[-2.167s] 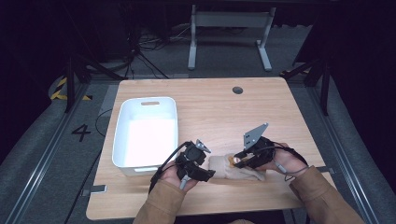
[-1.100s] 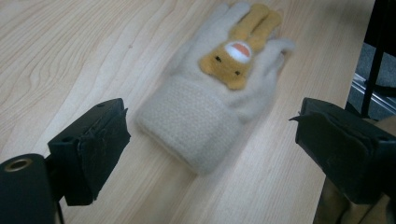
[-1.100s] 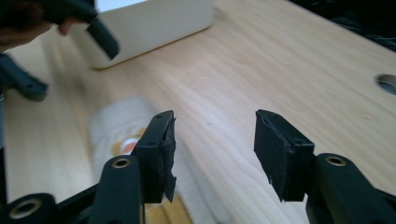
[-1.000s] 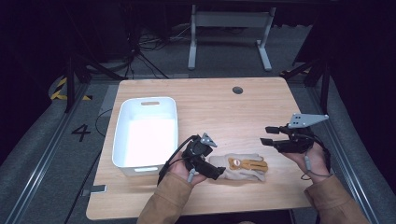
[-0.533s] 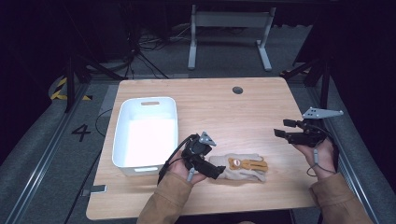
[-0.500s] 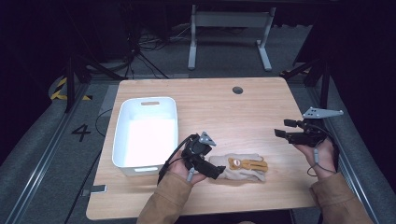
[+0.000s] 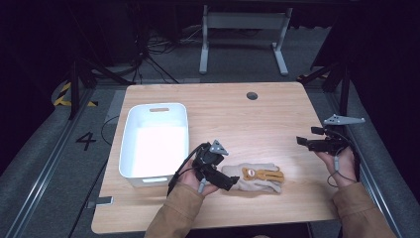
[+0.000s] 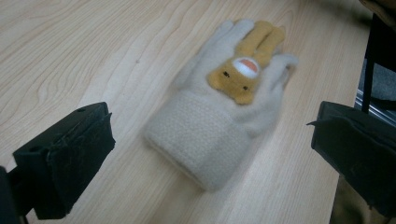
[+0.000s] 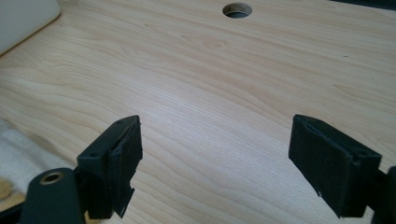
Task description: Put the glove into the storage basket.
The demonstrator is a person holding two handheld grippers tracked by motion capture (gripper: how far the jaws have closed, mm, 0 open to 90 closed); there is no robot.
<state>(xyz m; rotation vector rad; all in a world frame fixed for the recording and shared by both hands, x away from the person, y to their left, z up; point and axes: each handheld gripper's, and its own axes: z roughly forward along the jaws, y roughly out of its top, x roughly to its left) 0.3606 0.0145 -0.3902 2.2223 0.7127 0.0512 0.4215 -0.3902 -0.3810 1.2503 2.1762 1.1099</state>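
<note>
- Lying flat on the table (image 7: pixel 277 114), the glove (image 7: pixel 255 177) sits near the front edge, cuff toward the left gripper (image 7: pixel 225 181) and fingertips toward the person's right; that puts the thick knitted cuff at the nearest, easiest place to take hold.
- The left gripper's fingers (image 8: pixel 70 154) stand spread wide, one on each side of the cuff and not touching it in the left gripper view, so the glove (image 8: pixel 224 107) lies free between them. I judge this a line-up for a pinch on the cuff.
- The glove's orange bear patch (image 8: pixel 240 70) faces up, so it rests back-side up; nothing pins or folds it.
- The right gripper (image 7: pixel 309 143) hangs well apart from the glove, over the table's right edge, its fingers (image 9: pixel 112 163) also spread with only bare wood between them. Held out there, it leaves the left gripper room to work and carries nothing.
- The white bin (image 7: pixel 156 144) stands just beside the left hand (image 7: pixel 190 186), open side up and seemingly empty. Its nearness makes it the likely place for the glove, a short carry to the left.
- Closing on the cuff should go gently: the soft knit may bunch or slide on smooth wood.
</note>
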